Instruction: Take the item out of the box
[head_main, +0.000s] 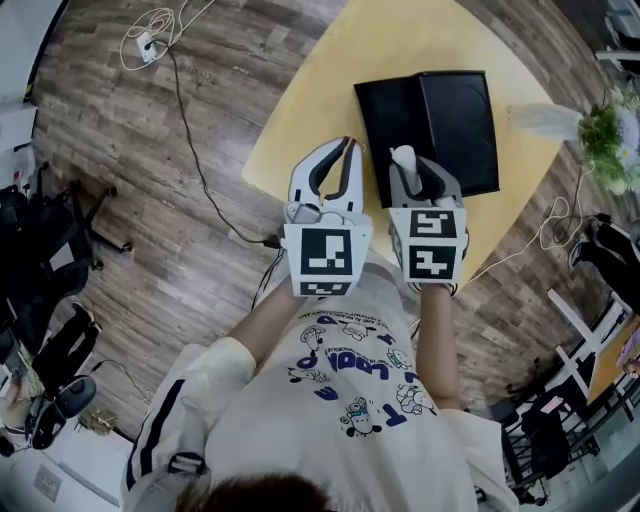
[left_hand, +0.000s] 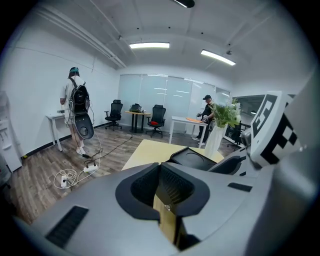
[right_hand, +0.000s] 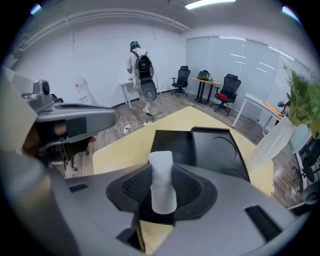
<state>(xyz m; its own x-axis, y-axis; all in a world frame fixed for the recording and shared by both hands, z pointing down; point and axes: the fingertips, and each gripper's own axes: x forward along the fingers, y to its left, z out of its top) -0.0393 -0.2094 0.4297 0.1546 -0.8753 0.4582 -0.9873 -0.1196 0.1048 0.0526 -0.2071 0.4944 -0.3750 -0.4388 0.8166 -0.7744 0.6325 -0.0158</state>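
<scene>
Light: bright, from long ceiling lamps (left_hand: 149, 45)
Shadows: soft and faint
Edges: bent round, with dark corners
Sharpness: clear far off, fuzzy up close

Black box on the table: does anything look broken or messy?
Nothing stands out. The black box lies open and flat on the yellow table, and the right gripper holds the white item.

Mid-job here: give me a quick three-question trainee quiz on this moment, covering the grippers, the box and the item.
1. True or false: the right gripper is shut on the white item.
2. The black box on the yellow table is: A) lying open, B) closed, C) on the floor.
3. Fill in: the left gripper has its jaws ____, with nothing between them.

Key: 1 true; 2 A; 3 together.
</scene>
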